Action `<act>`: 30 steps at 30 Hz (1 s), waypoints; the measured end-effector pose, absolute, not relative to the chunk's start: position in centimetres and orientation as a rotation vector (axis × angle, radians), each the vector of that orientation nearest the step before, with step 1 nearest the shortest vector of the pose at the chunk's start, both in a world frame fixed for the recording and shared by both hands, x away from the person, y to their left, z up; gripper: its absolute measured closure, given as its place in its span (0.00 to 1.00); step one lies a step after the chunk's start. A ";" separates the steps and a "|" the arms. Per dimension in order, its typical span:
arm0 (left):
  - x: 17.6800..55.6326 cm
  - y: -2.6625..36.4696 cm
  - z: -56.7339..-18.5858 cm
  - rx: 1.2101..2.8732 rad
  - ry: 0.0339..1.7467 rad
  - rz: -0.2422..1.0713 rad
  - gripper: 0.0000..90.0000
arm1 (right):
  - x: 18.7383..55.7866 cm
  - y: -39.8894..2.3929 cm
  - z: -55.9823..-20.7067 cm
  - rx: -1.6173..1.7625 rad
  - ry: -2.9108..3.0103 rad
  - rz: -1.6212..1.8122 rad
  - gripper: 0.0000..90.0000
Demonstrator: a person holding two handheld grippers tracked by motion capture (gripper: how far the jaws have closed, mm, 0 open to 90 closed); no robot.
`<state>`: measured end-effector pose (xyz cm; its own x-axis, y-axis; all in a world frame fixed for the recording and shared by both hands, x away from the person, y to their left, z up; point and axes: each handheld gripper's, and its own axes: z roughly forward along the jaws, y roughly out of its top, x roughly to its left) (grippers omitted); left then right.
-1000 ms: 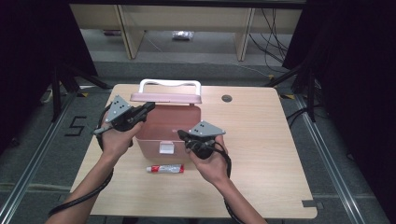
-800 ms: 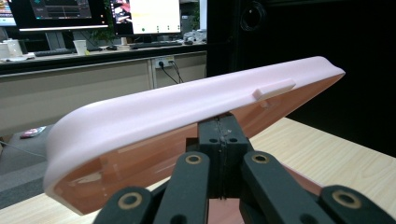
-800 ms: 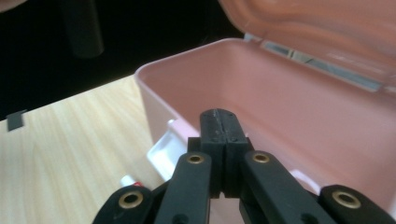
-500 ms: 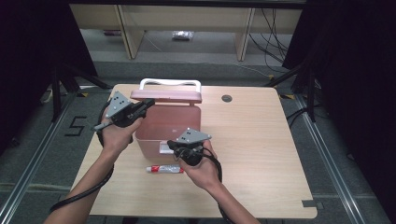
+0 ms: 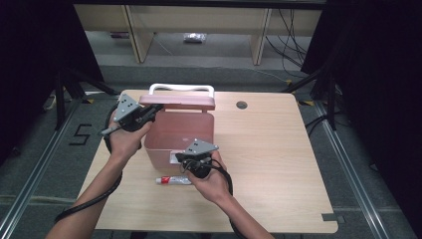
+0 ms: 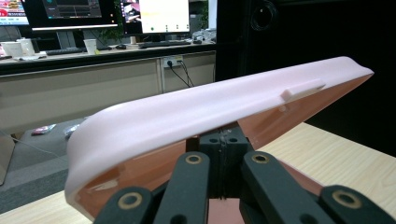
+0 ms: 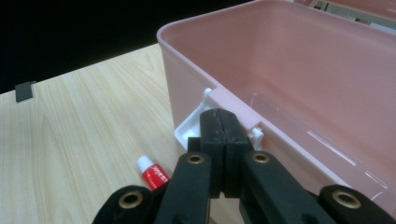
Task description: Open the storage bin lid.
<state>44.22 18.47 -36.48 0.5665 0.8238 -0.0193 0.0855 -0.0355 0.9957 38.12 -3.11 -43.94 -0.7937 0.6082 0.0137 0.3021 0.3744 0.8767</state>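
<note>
An open pink box (image 5: 179, 134) stands on the table, its lid (image 5: 178, 101) raised at the back with a white handle (image 5: 181, 88) on it. My left gripper (image 5: 153, 110) is shut at the lid's left end. In the left gripper view its tips (image 6: 223, 140) sit just under the lid's pale rim (image 6: 210, 107). My right gripper (image 5: 184, 159) is shut at the box's front wall. Its tips (image 7: 223, 122) touch the rim beside the white latch (image 7: 191, 126). A small red and white tube (image 5: 174, 180) lies on the table in front of the box, also visible as the tube (image 7: 153, 173) to the left of my jaws.
The wooden table (image 5: 278, 164) has open surface to the right of the box and a round cable hole (image 5: 242, 105) near its back edge. Cables trail from both grippers off the front edge. Shelving and a dark floor lie beyond the table.
My right gripper moved from the box's right side to its front wall, down to the latch. The left gripper stayed at the raised lid.
</note>
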 end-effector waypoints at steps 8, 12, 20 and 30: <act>44.8 18.5 -36.3 1.504 0.817 0.726 1.00 | 38.2 -2.7 -44.3 0.792 2.337 1.367 1.00; 45.1 18.5 -36.2 1.504 0.825 0.734 1.00 | 38.2 -2.7 -44.2 0.792 2.358 1.354 1.00; 45.5 18.4 -36.0 1.496 0.829 0.748 1.00 | 38.3 -2.7 -44.2 0.773 2.359 1.348 1.00; 46.2 18.2 -35.7 1.493 0.833 0.767 1.00 | 38.3 -2.8 -44.2 0.772 2.359 1.349 1.00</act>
